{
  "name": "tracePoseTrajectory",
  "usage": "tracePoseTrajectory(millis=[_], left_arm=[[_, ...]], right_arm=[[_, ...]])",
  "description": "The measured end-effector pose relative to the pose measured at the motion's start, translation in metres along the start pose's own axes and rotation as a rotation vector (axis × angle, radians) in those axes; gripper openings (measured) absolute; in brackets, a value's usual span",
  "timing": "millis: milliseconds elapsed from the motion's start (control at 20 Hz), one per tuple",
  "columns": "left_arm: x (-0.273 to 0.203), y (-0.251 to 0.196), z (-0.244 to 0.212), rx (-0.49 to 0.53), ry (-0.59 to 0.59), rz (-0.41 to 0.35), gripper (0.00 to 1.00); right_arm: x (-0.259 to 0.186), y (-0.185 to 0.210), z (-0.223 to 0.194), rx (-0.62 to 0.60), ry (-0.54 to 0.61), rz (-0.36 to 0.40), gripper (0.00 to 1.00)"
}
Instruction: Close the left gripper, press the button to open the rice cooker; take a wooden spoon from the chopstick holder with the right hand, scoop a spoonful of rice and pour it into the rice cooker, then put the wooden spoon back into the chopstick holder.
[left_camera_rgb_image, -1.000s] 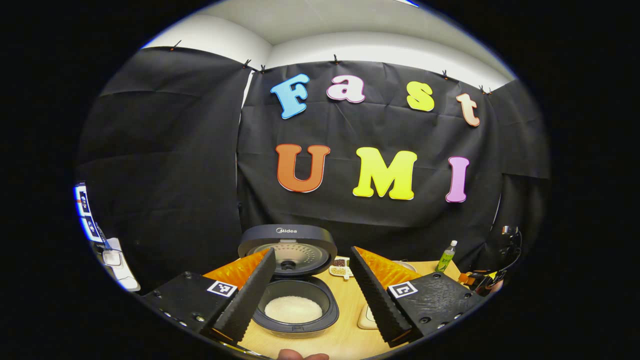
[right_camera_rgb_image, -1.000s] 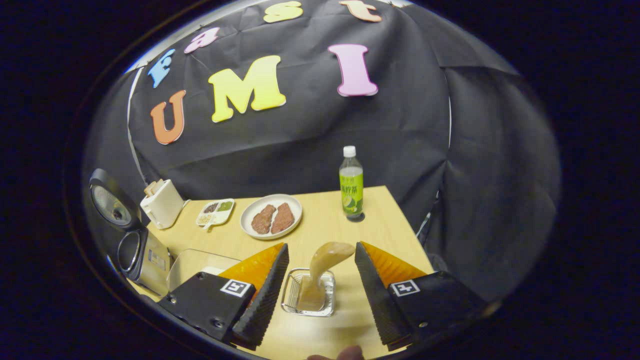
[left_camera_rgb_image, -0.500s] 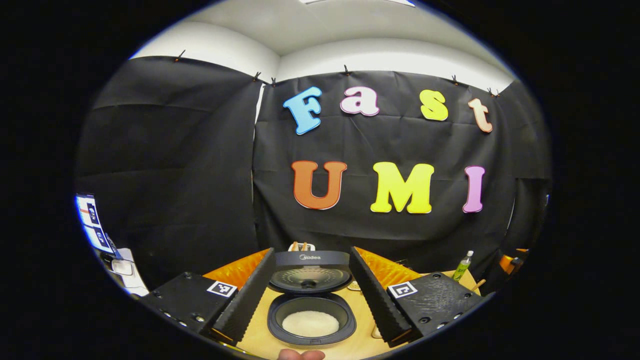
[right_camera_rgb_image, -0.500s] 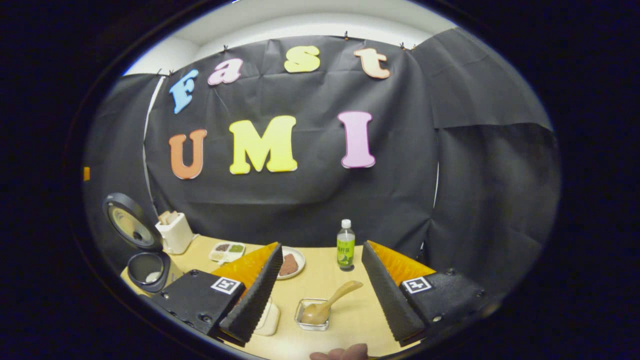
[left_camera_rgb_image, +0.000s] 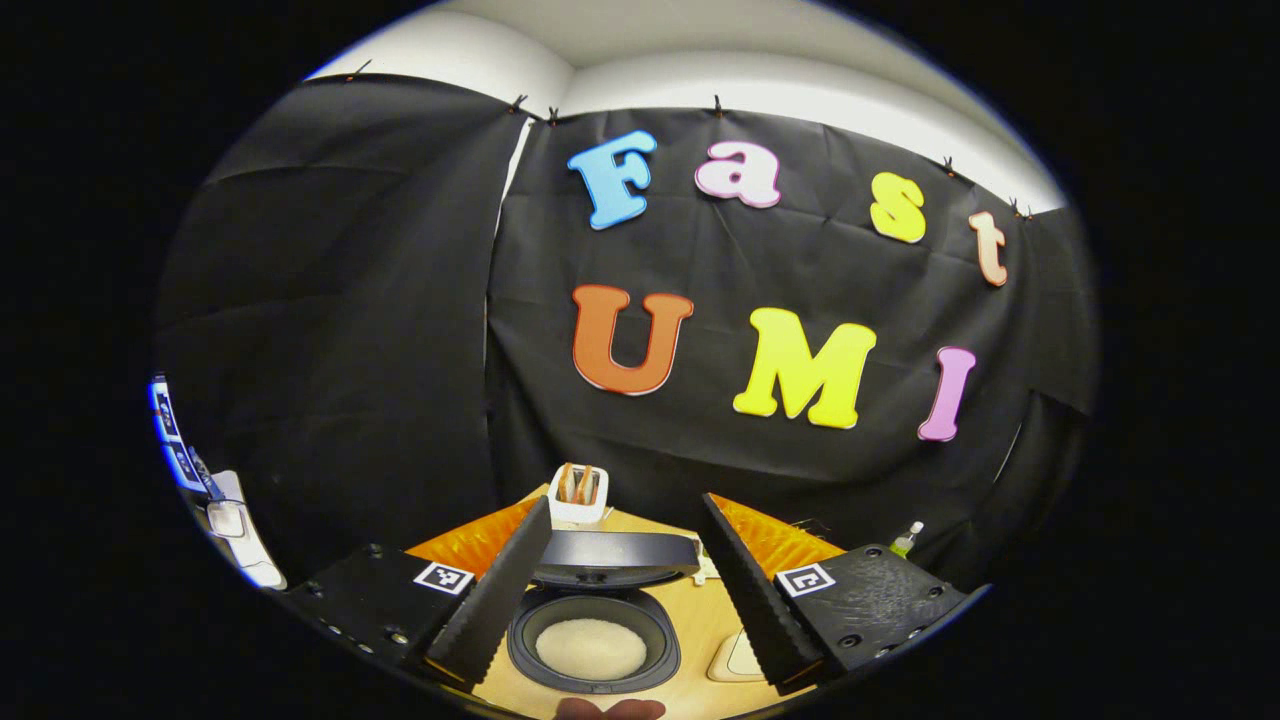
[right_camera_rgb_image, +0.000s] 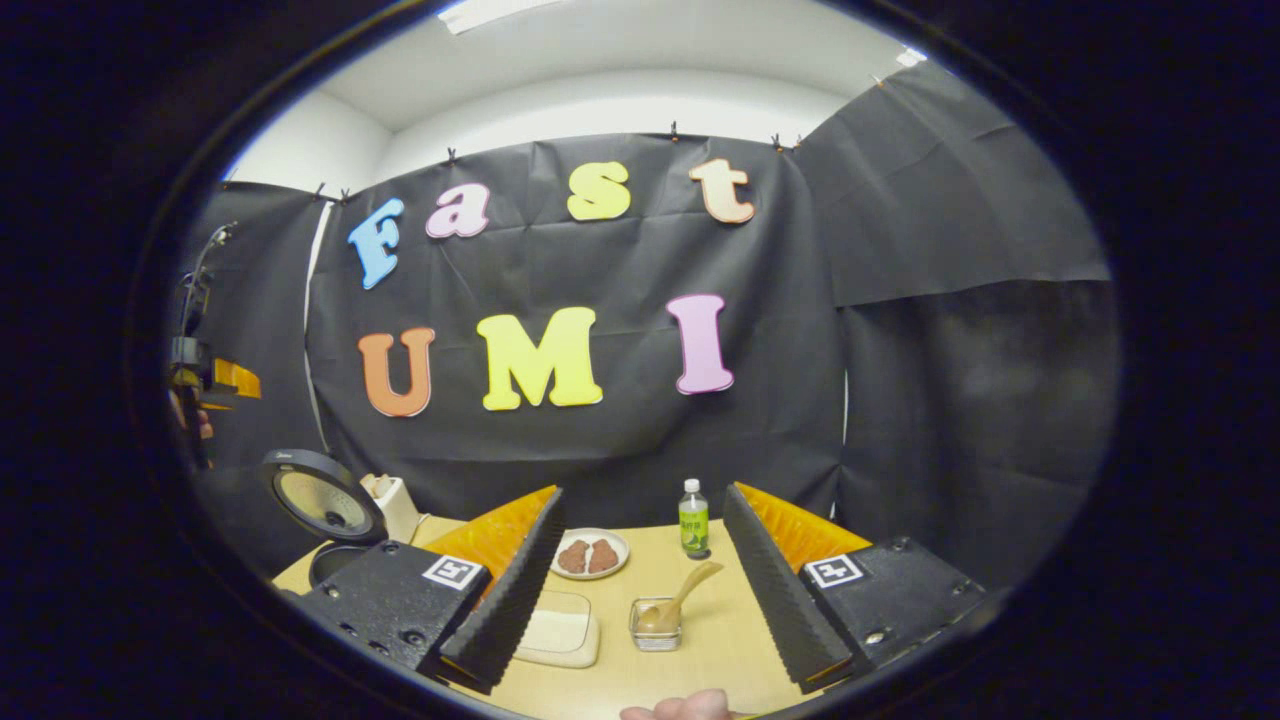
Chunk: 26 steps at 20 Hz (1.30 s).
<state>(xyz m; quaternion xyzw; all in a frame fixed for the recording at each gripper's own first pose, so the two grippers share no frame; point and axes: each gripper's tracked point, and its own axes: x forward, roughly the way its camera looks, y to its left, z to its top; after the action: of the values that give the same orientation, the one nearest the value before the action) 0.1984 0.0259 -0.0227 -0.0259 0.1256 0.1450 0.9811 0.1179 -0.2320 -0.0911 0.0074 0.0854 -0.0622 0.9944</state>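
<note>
Wooden table (left_camera_rgb_image: 700, 640) runs out ahead of your left gripper (left_camera_rgb_image: 622, 640), whose fingers are spread wide with nothing between them, either side of the open rice cooker (left_camera_rgb_image: 592, 650) holding white rice; the chopstick holder (left_camera_rgb_image: 578, 495) stands behind its raised lid. From your right gripper (right_camera_rgb_image: 640, 640), likewise spread wide and holding nothing, you see bare tabletop to the near edge, the spoon (right_camera_rgb_image: 685, 592) leaning in a small clear container (right_camera_rgb_image: 655, 625), and a plate (right_camera_rgb_image: 590, 553) and bottle (right_camera_rgb_image: 692, 518) at the far edge.
</note>
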Motion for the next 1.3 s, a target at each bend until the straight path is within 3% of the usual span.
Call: tracePoseTrajectory(millis=[300, 500, 550, 600, 850, 1300], left_arm=[[0.067, 0.014, -0.017, -0.007, 0.157, 0.036, 0.95], [0.091, 0.015, -0.038, 0.046, 0.241, 0.043, 0.95], [0.095, 0.016, -0.044, 0.054, 0.261, 0.047, 1.00], [0.098, 0.018, -0.052, 0.055, 0.283, 0.048, 0.95], [0.099, 0.021, -0.069, 0.046, 0.330, 0.058, 0.96], [0.041, 0.014, -0.121, 0.000, 0.345, 0.031, 0.96]], right_arm=[[-0.046, -0.041, -0.017, 0.000, 0.034, -0.124, 1.00], [-0.068, -0.058, -0.022, -0.008, 0.051, -0.181, 1.00], [-0.070, -0.060, -0.022, -0.008, 0.051, -0.187, 1.00], [-0.073, -0.060, -0.022, -0.007, 0.050, -0.190, 1.00], [-0.080, -0.058, -0.019, -0.014, 0.044, -0.189, 1.00], [-0.069, -0.018, -0.027, -0.041, 0.070, -0.080, 1.00]])
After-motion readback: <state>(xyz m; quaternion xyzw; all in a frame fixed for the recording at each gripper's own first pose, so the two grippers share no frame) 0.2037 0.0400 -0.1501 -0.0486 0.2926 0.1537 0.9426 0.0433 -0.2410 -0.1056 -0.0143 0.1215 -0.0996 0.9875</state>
